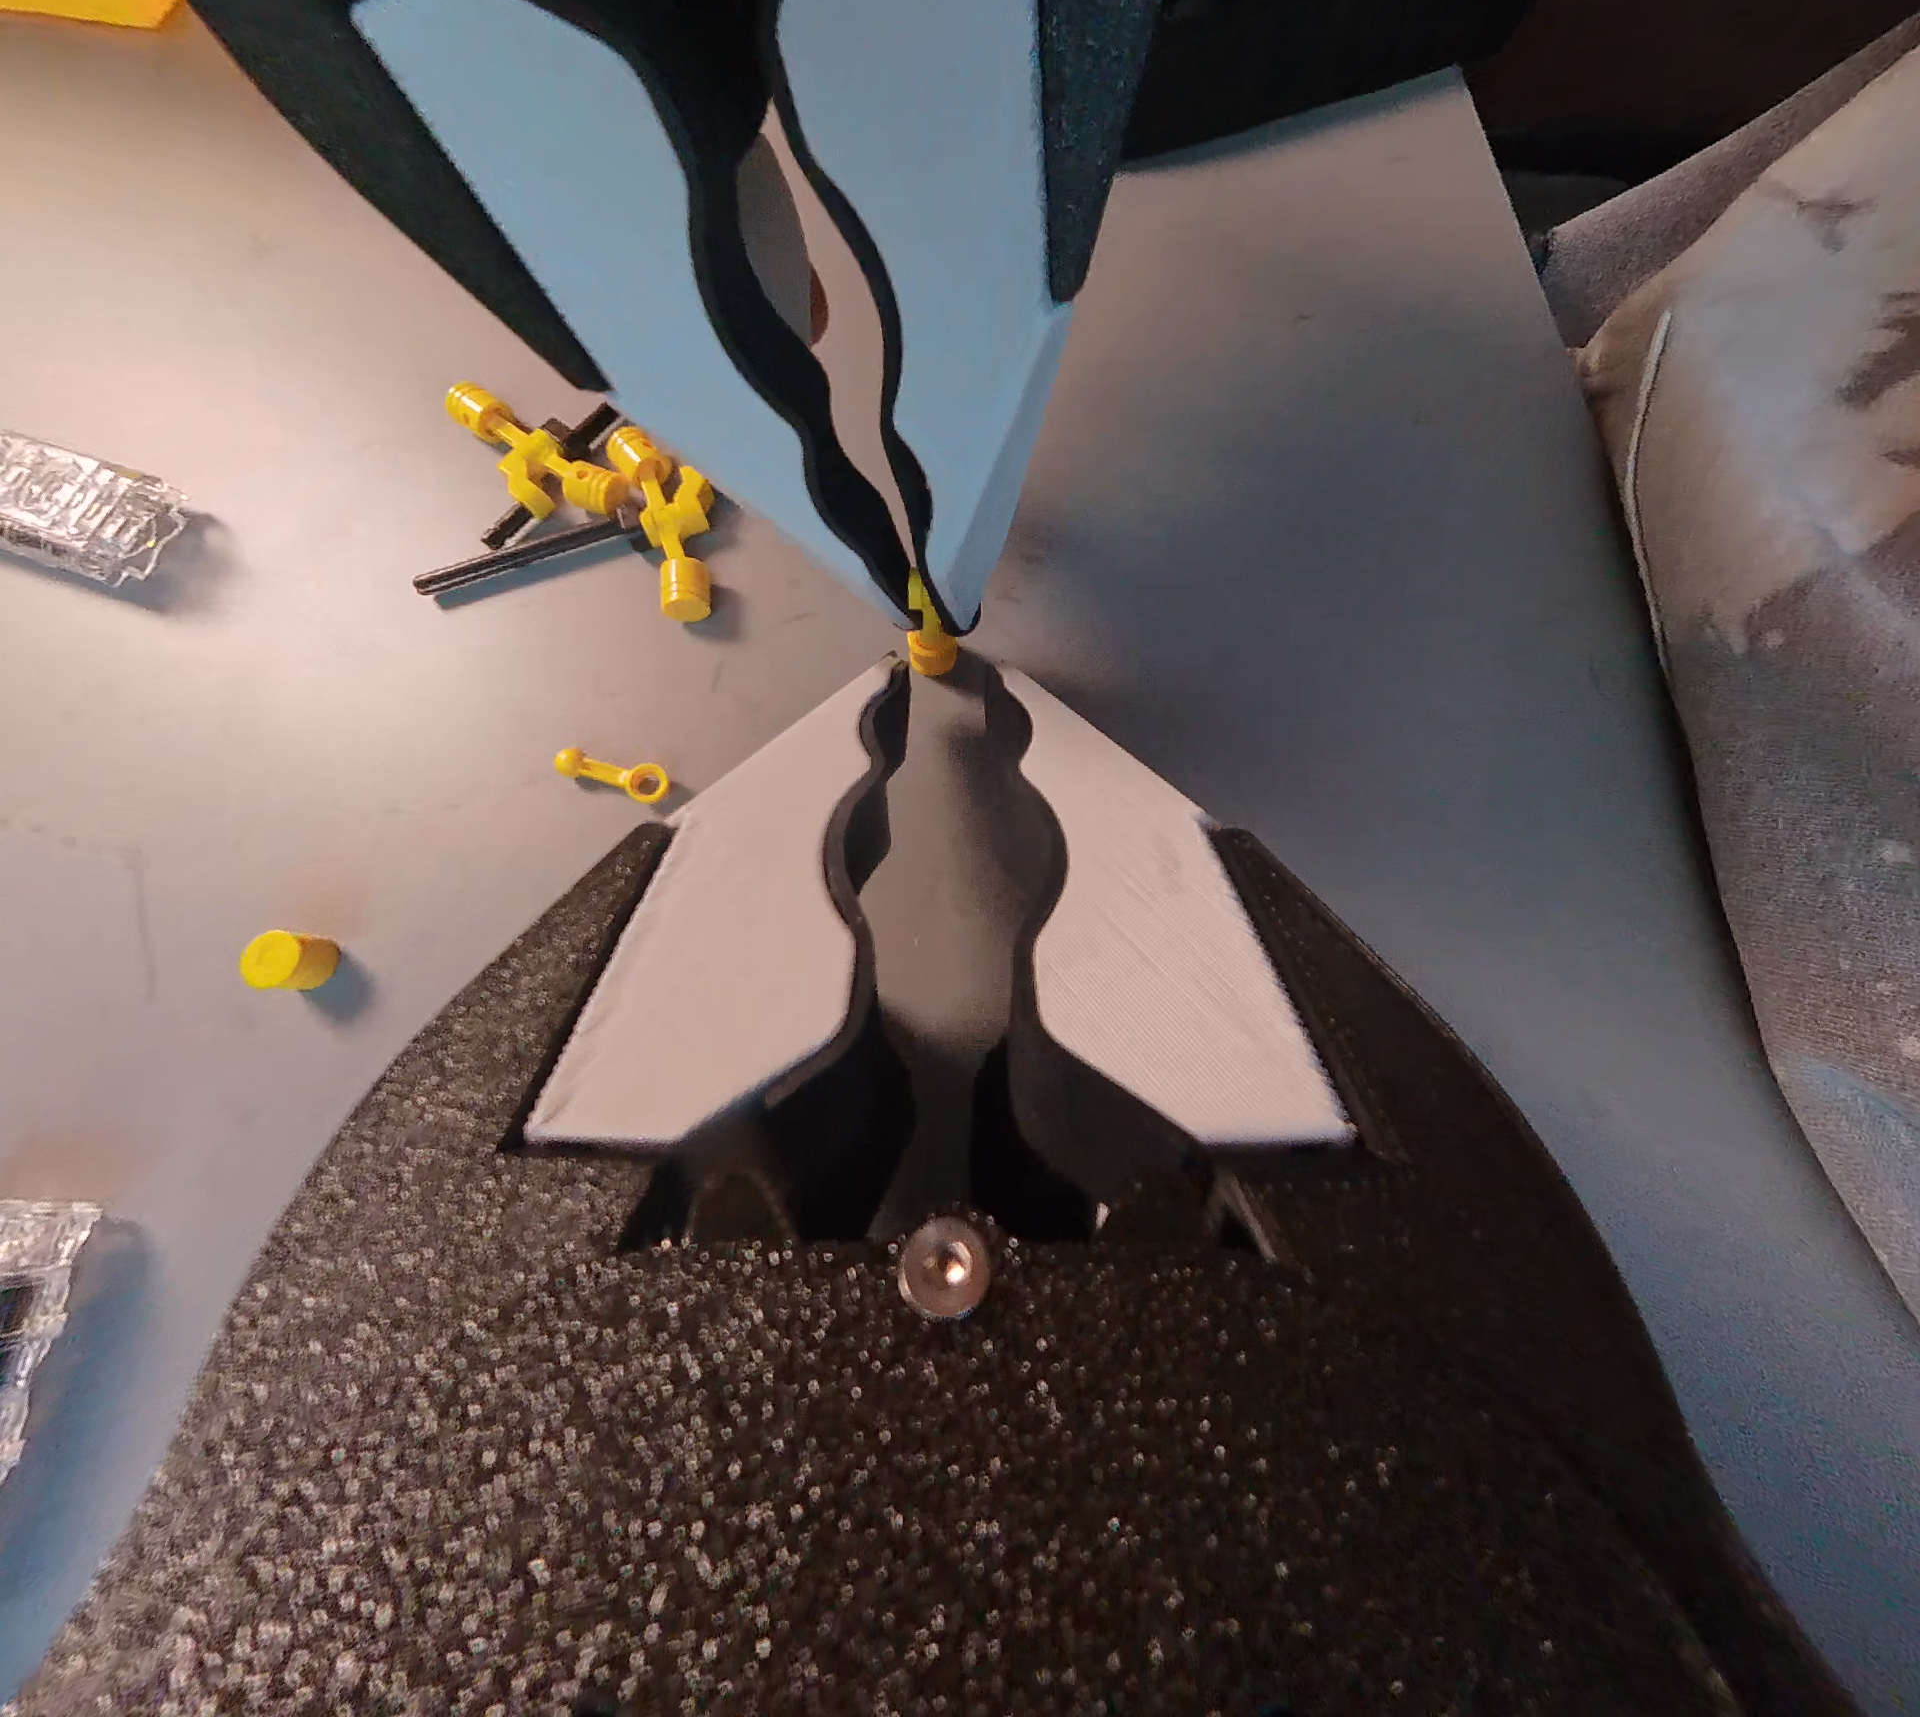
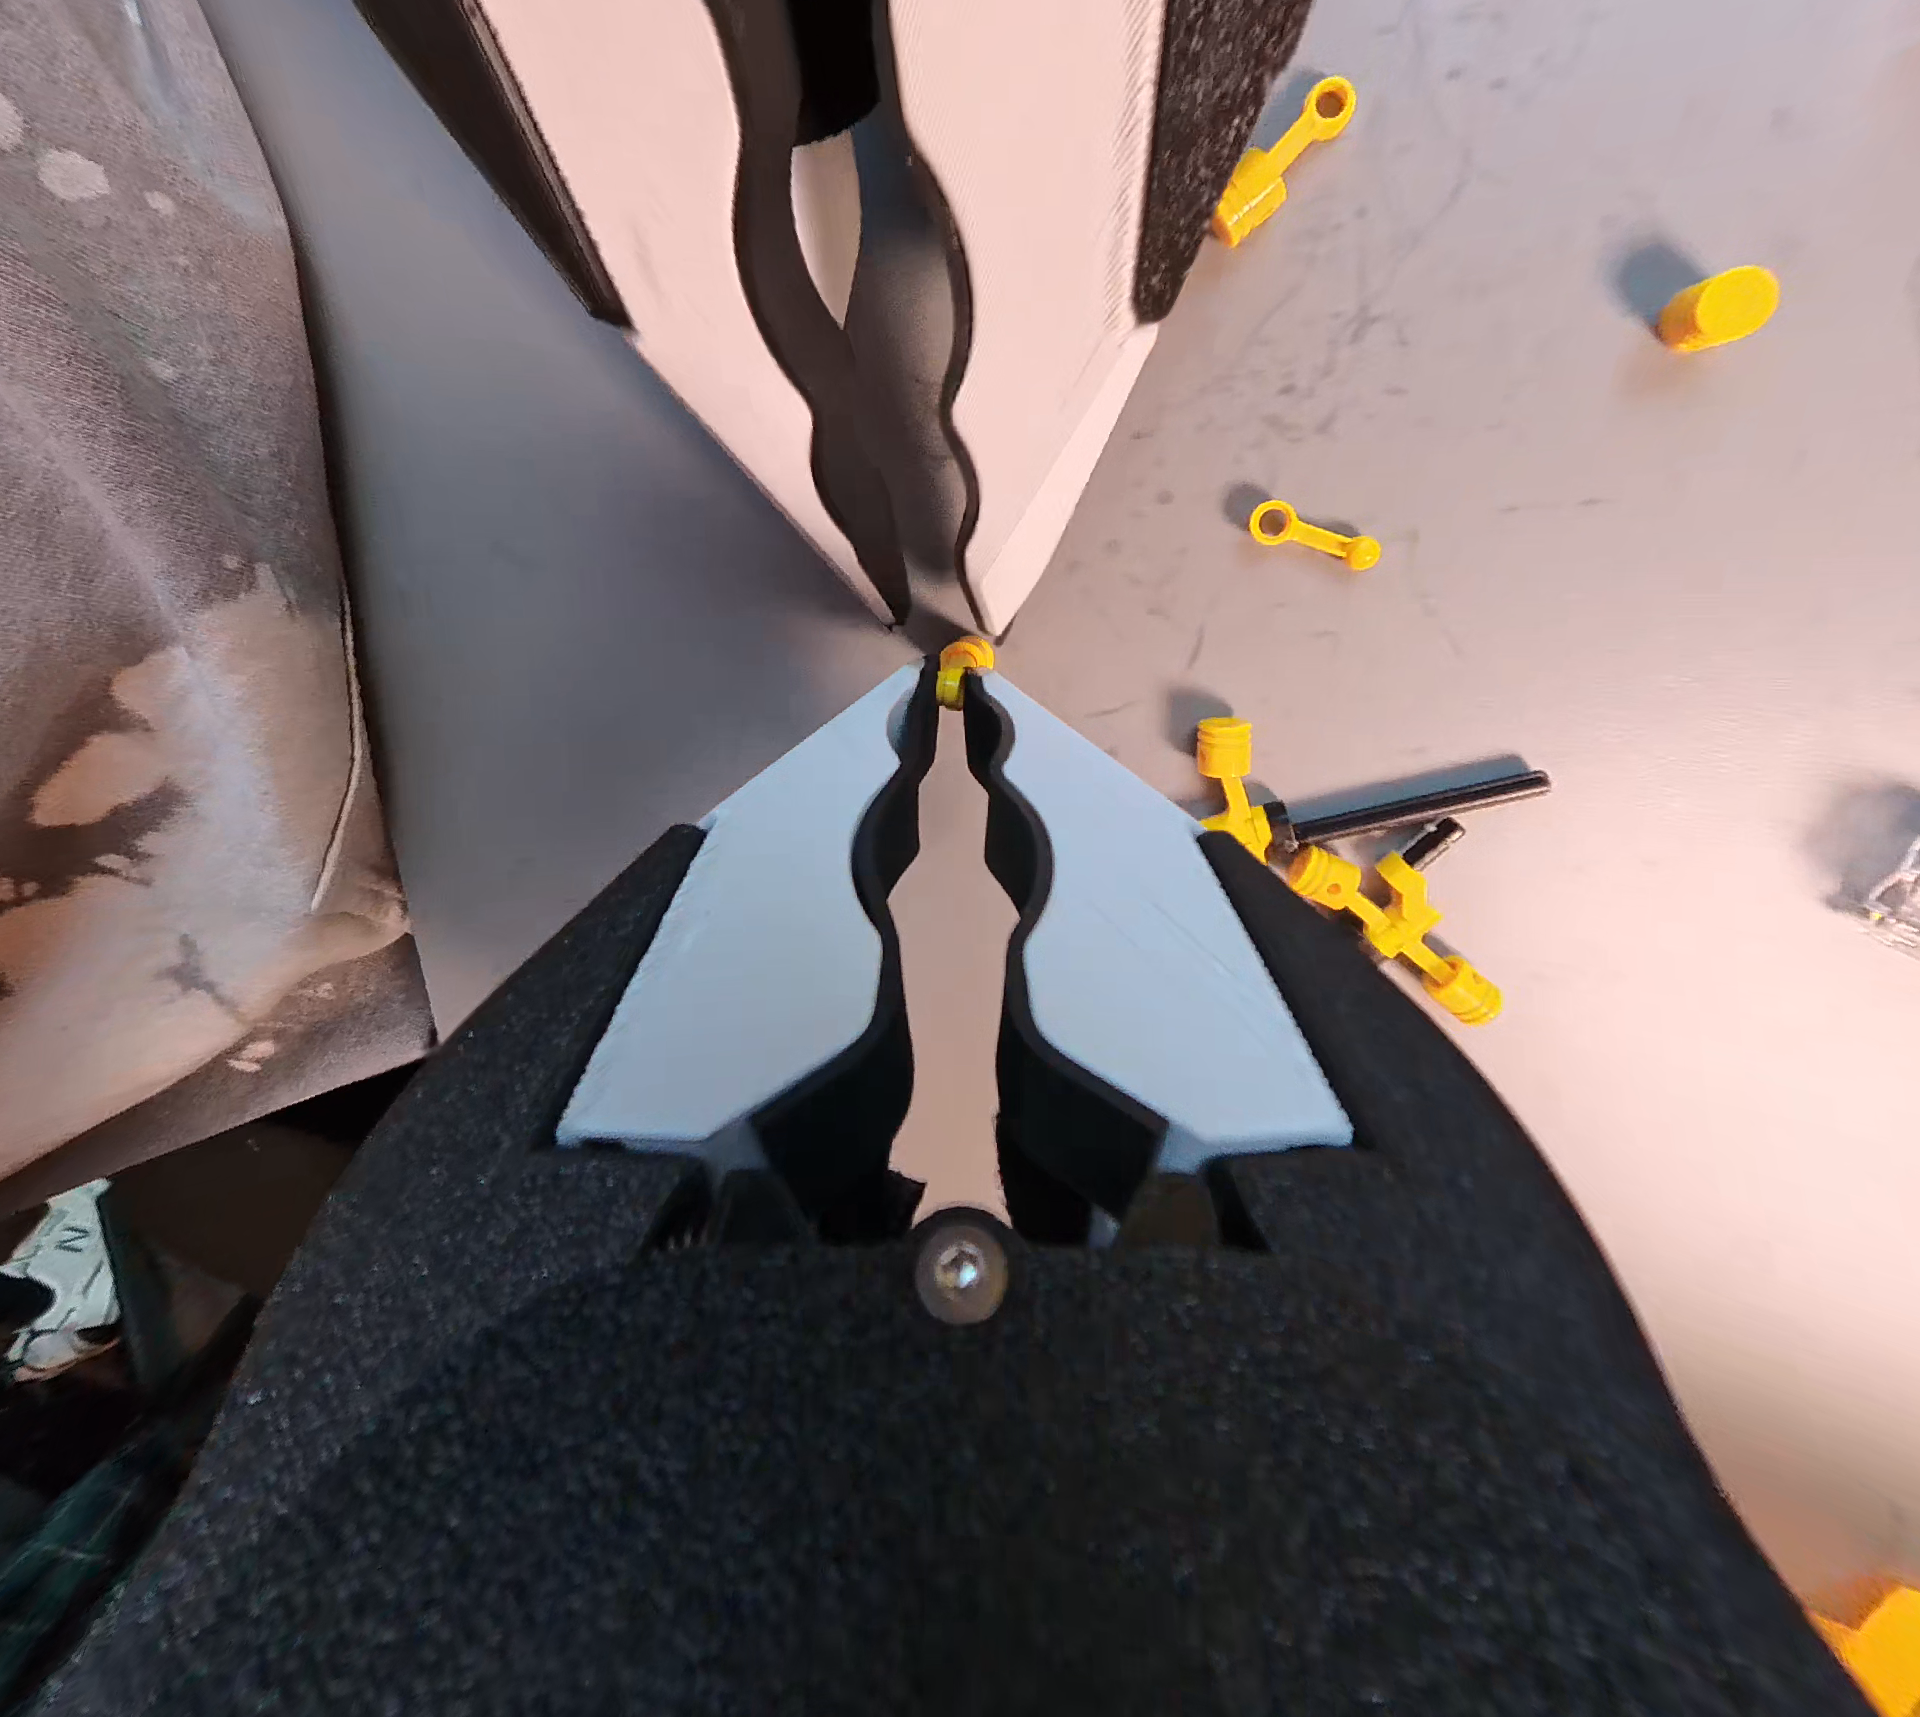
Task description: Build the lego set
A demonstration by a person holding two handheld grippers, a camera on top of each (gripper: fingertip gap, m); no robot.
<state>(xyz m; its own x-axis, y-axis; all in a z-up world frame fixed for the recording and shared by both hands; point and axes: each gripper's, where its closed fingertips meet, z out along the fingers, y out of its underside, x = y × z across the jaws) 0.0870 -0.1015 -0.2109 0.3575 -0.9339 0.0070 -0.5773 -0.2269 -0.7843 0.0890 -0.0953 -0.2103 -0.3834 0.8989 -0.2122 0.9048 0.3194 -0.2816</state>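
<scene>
Yellow plastic piston piece (image 2: 961, 675) pinched in the right gripper (image 2: 943, 693); facing it tip to tip, the left gripper (image 1: 940, 675) gapes narrowly, empty.

No readable text, labels, brands, numbers or signs on anything in either view.

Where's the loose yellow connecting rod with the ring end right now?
The small yellow plastic connecting rod lies alone on the grey table, left of the left gripper in its wrist view, between the yellow-and-black piston assembly and the short yellow plastic cylinder.
</scene>
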